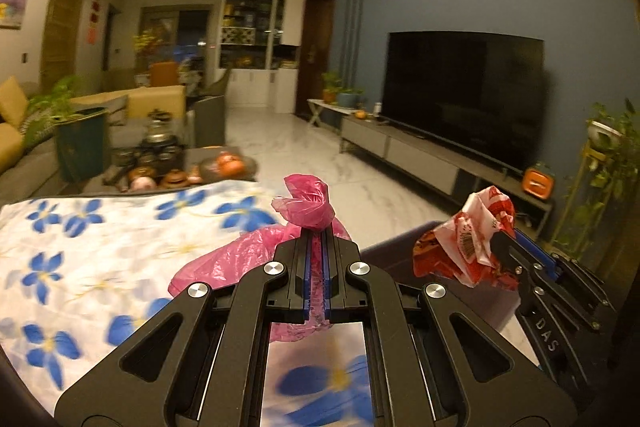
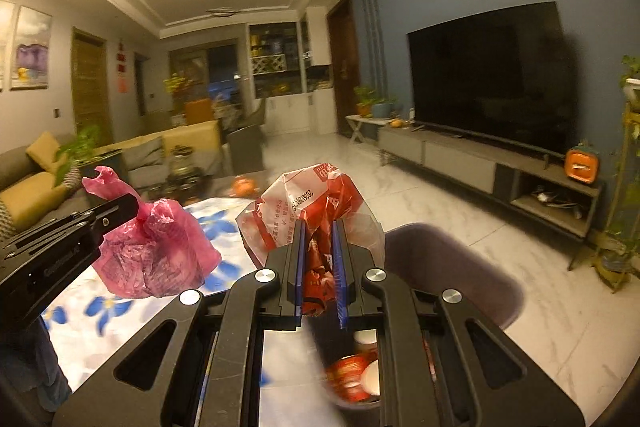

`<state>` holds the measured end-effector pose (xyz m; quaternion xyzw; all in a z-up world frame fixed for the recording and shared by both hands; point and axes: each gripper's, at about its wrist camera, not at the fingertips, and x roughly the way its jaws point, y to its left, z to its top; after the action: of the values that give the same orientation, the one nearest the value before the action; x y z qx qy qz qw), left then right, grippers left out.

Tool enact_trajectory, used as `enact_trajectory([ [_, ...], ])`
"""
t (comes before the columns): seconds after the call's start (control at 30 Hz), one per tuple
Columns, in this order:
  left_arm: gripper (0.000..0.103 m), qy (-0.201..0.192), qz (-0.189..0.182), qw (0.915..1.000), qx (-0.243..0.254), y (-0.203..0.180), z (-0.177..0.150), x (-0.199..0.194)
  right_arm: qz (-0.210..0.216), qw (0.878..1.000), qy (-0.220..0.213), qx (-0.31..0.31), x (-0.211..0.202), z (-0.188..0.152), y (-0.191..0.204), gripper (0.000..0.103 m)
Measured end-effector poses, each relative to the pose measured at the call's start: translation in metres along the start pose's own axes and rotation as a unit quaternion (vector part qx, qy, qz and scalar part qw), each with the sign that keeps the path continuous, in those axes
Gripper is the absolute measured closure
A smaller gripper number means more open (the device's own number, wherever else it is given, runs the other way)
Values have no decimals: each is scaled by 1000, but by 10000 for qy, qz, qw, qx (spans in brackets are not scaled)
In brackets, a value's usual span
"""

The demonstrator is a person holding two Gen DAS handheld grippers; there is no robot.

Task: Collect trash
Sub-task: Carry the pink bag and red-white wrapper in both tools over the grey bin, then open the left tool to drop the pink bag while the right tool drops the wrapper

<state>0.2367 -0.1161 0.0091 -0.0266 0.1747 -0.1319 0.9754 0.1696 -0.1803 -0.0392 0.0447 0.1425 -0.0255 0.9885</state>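
Left wrist view: my left claw (image 1: pixel 316 227) is clamped tight on the knotted neck of a crumpled pink plastic bag (image 1: pixel 240 259), whose body hangs below the fingers, above the worktop covered by a white cloth with blue flowers (image 1: pixel 80 247). To the right, my right claw (image 2: pixel 320 227) is closed on a scrunched red-and-white printed plastic wrapper (image 2: pixel 308 203), which bulges out past the blue-lined fingertips. That wrapper is held clear of the cloth, over a dark round bin (image 2: pixel 460 267) just beside the worktop's edge; inside the bin I see red-and-white cans or lids (image 2: pixel 352 375), blurred. The two claws are near each other but apart. Farther off, a tea set and orange fruit (image 1: pixel 228 163) sit beyond the cloth, and a large black television (image 1: pixel 464 95) stands against the blue wall.
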Motion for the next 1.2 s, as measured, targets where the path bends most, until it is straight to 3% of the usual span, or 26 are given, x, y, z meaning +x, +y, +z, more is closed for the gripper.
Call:
enact_trajectory([
  [0.23, 100, -49, -587, 9982, 113, -42, 0, 31, -347, 9992, -80, 169, 12, 0, -36, 89],
  [0.53, 99, 56, -1111, 9935, 254, -69, -7, 69, -533, 9981, -98, 295, 24, -9, -60, 85],
  [0.67, 96, 152, -1339, 9905, 290, -76, -13, 80, -625, 9975, -51, 312, 28, -13, -64, 71],
  [0.7, 91, 184, -1347, 9902, 324, -77, -15, 83, -631, 9975, -32, 328, 28, -15, -62, 66],
  [0.8, 58, 321, -1258, 9909, 344, -72, -23, 90, -706, 9967, 16, 391, 27, -18, -62, 54],
  [0.87, 49, 328, -1075, 9933, 253, -63, -25, 91, -746, 9964, 6, 409, 23, -18, -63, 50],
  [0.93, 35, 350, -844, 9956, 187, -53, -27, 89, -823, 9958, -3, 412, 18, -20, -61, 40],
  [1.1, 21, 254, -256, 9991, 231, -31, -29, 67, -868, 9958, -34, 287, 0, -25, -47, 17],
  [1.2, 14, 141, 158, 9993, 320, -17, -34, 44, -879, 9961, 4, 114, -10, -27, -35, 12],
])
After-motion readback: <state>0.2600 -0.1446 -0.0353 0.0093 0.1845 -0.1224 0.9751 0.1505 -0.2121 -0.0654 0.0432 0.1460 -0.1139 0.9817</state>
